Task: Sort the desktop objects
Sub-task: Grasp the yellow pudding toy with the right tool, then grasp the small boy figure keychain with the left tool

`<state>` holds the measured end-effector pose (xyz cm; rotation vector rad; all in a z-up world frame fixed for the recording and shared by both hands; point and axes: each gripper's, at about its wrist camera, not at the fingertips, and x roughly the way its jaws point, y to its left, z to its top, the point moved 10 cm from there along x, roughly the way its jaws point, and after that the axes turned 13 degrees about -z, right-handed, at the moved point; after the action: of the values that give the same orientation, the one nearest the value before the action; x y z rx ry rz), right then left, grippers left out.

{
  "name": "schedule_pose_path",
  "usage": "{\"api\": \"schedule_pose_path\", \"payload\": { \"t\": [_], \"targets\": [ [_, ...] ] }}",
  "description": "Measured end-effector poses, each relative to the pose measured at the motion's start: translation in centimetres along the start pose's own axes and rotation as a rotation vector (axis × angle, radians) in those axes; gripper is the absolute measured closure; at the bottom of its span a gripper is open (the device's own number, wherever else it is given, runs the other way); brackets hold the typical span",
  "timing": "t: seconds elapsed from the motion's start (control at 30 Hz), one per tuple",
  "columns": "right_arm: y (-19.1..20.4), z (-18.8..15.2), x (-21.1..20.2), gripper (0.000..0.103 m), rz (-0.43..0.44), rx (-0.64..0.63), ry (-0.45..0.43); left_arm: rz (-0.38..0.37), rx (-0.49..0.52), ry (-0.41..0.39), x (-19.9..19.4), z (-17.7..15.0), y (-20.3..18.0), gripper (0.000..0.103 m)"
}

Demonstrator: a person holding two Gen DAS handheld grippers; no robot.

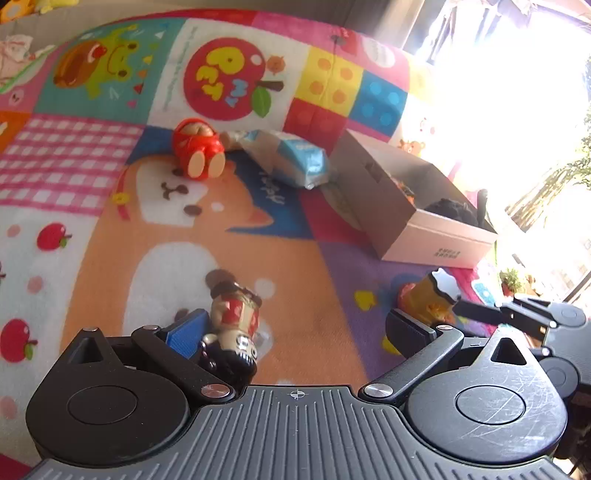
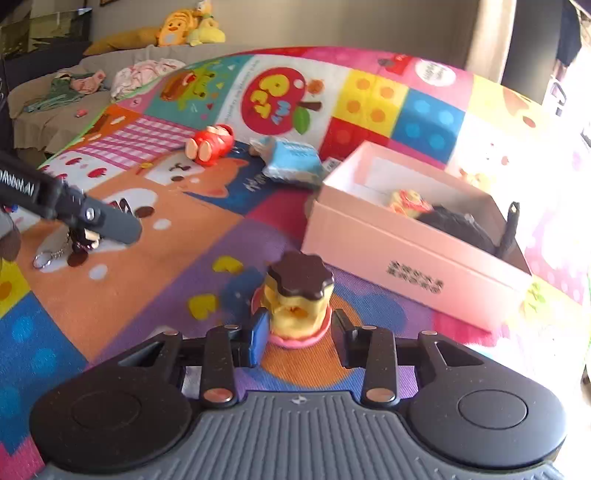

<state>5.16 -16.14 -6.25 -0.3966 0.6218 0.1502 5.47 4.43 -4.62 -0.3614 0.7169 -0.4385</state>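
A yellow pudding toy (image 2: 299, 299) with a dark brown top stands between my right gripper's (image 2: 300, 332) pads, which are shut on its sides. It shows in the left wrist view as the pudding toy (image 1: 432, 295), held by the right gripper (image 1: 458, 308). My left gripper (image 1: 295, 328) is open wide. A small keychain figurine (image 1: 236, 325) lies on the play mat (image 1: 303, 266) against its left blue pad (image 1: 188, 334), not pinched. From the right wrist view the figurine's key ring (image 2: 44, 258) lies under the left gripper's finger (image 2: 107, 225).
An open pink box (image 2: 406, 258) (image 1: 439, 236) sits on the right, with a yellow-red toy (image 2: 406, 201) and a black item (image 2: 458, 225) inside. A red figurine (image 1: 197, 151) and a blue-white packet (image 1: 295, 158) lie farther back. A sofa with plush toys (image 2: 184, 29) stands beyond the mat.
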Motion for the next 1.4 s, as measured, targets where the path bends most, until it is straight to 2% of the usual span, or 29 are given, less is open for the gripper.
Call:
{"api": "schedule_pose_path", "payload": {
  "t": [0.1,0.17,0.23,0.4,0.5,0.6,0.7,0.8,0.9,0.97,1.1,1.2,1.3,1.4],
  "targets": [
    [-2.4,-1.4,-0.3,0.061,-0.044,0.046,0.012,0.026,0.04,-0.031,0.0,1.1,-1.1,0.0],
    [-3.5,-1.8,-0.7,0.046,-0.058,0.072,0.002,0.041,0.048,-0.045,-0.2,1.5,-1.6,0.0],
    [-3.8,-1.6,-0.9,0.037,-0.049,0.093,-0.02,0.044,0.047,-0.051,-0.1,1.7,-1.9,0.0],
    [-0.9,-0.1,-0.3,0.032,0.079,0.109,-0.018,0.093,0.046,-0.06,0.1,1.4,-2.0,0.0],
    [0.8,0.2,1.1,0.03,0.091,0.095,0.018,0.104,0.053,-0.058,-0.2,0.9,-1.9,0.0],
    [0.9,0.5,1.5,0.03,0.111,0.114,0.031,0.103,0.061,-0.043,-0.7,0.3,-1.8,0.0],
    [0.5,0.2,1.6,0.029,0.096,0.12,0.04,0.109,0.047,-0.032,-0.8,-0.3,-1.3,0.0],
    [-1.1,0.1,1.9,0.022,-0.017,0.112,0.024,0.115,0.035,-0.034,-0.9,-0.5,-1.0,0.0],
    [-3.4,-0.4,2.7,0.013,-0.099,0.171,0.068,0.124,0.045,-0.033,-0.9,-0.7,-1.1,0.0],
    [-4.5,-0.9,3.2,0.0,-0.104,0.222,0.11,0.132,0.065,-0.024,-0.7,-1.0,-1.2,0.0],
    [-4.3,-1.7,2.9,0.0,-0.062,0.23,0.129,0.148,0.128,0.016,-0.5,-2.1,-1.6,0.0],
    [-3.4,-2.0,2.1,0.0,-0.034,0.2,0.119,0.117,0.113,0.052,-0.5,-3.1,-1.5,0.0],
    [-3.1,-2.0,2.0,0.0,-0.032,0.193,0.116,0.008,0.074,0.079,-0.7,-3.9,-2.3,0.0],
    [-3.2,-2.0,2.1,0.0,-0.027,0.205,0.125,-0.039,0.081,0.082,-0.6,-4.3,-3.3,0.0]
  ]
}}
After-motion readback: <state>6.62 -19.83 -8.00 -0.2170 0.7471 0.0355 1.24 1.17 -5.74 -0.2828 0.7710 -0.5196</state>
